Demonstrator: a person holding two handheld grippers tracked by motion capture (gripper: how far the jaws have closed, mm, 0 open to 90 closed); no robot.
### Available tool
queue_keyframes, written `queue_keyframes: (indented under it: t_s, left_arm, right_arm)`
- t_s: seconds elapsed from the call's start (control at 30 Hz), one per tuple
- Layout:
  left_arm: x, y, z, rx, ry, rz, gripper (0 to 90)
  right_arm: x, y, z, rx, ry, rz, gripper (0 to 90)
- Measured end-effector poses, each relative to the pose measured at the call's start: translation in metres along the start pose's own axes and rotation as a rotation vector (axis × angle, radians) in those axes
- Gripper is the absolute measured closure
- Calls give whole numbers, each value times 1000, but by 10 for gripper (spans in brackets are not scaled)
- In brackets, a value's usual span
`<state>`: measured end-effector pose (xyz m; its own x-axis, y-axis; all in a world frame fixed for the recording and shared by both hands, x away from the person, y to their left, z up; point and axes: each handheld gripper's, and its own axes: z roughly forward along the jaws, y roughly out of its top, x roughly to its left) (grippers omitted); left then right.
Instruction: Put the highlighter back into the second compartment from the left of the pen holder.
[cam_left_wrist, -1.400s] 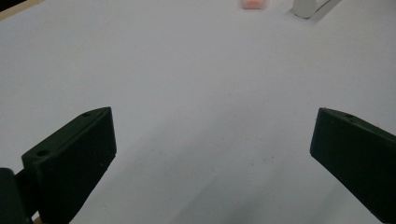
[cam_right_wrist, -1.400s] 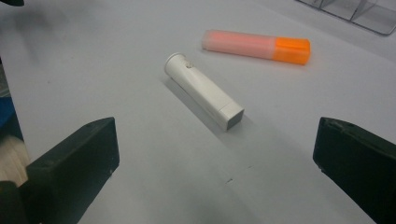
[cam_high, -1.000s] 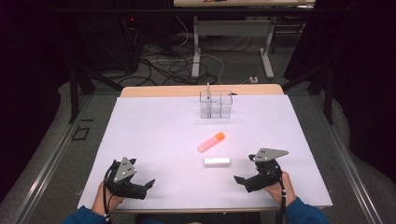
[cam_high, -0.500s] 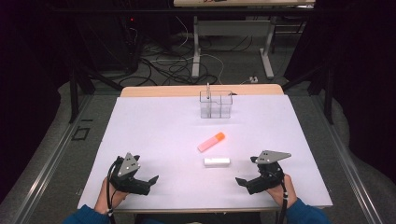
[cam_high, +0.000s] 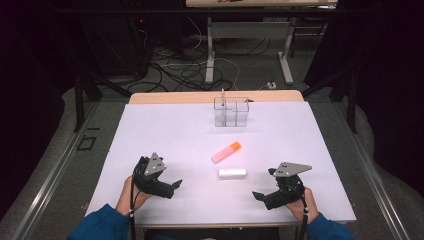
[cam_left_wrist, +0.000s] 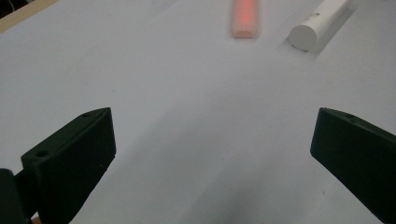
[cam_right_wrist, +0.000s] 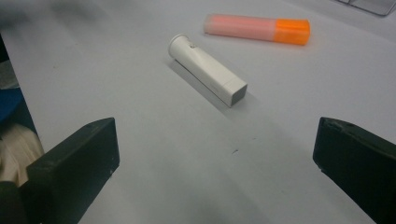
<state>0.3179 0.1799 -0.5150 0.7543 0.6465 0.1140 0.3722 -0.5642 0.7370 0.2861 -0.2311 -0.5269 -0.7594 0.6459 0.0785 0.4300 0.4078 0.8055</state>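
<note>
Nothing picked up yet, both tongs wide and empty.
Left gripper (cam_high: 172, 186) low on the table (cam_high: 150, 130), pink-orange highlighter (cam_high: 226, 151) and white marker (cam_high: 232, 173) lying loose mid-table, right gripper (cam_high: 260, 196) near the marker; clear organizer (cam_high: 231, 111) at the far edge (seemingly the destination) holds neither.

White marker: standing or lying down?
Lying flat. The white marker rests lengthwise on the table, beside the orange highlighter, apart from both.
</note>
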Motion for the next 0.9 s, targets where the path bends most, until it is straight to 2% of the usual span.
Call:
queue_keyframes:
  t_s: [0.03, 0.1, 0.17, 0.27, 0.3, 0.53, 0.6, 0.7, 0.73, 0.77, 0.9]
  left_arm:
    - [0, 3, 3, 3, -5, 0, 2]
    - [0, 10, 8, 11, -15, -11, 1]
    - [1, 16, 13, 24, -20, 1, 1]
    - [2, 25, 22, 36, -33, -8, 1]
    - [3, 28, 25, 50, -41, -9, 1]
    - [5, 48, 45, 90, -57, 11, 1]
    - [5, 53, 50, 97, -66, 10, 0]
    - [3, 61, 59, 93, -55, 18, 0]
    - [4, 64, 61, 110, -70, 16, 0]
    - [3, 66, 65, 100, -67, 11, 0]
    - [2, 75, 74, 110, -64, 14, 3]
  right_arm:
    - [0, 1, -1, 10, -4, -8, 1]
    - [-1, -1, -1, -4, 3, 3, 1]
    - [-3, -2, -1, -3, 0, 8, 0]
    - [-5, -3, -1, -9, 3, 18, 0]
    - [-6, -3, -1, 5, 10, 23, 1]
    - [-9, -5, 1, 15, 20, 16, 1]
    - [-9, -5, 1, 14, 18, 31, 1]
    - [-9, -5, 1, 17, 17, 26, 1]
    - [-9, -6, 2, 17, 18, 26, 1]
    - [-9, -6, 2, 18, 19, 26, 1]
    - [-10, -6, 2, 18, 24, 22, 1]
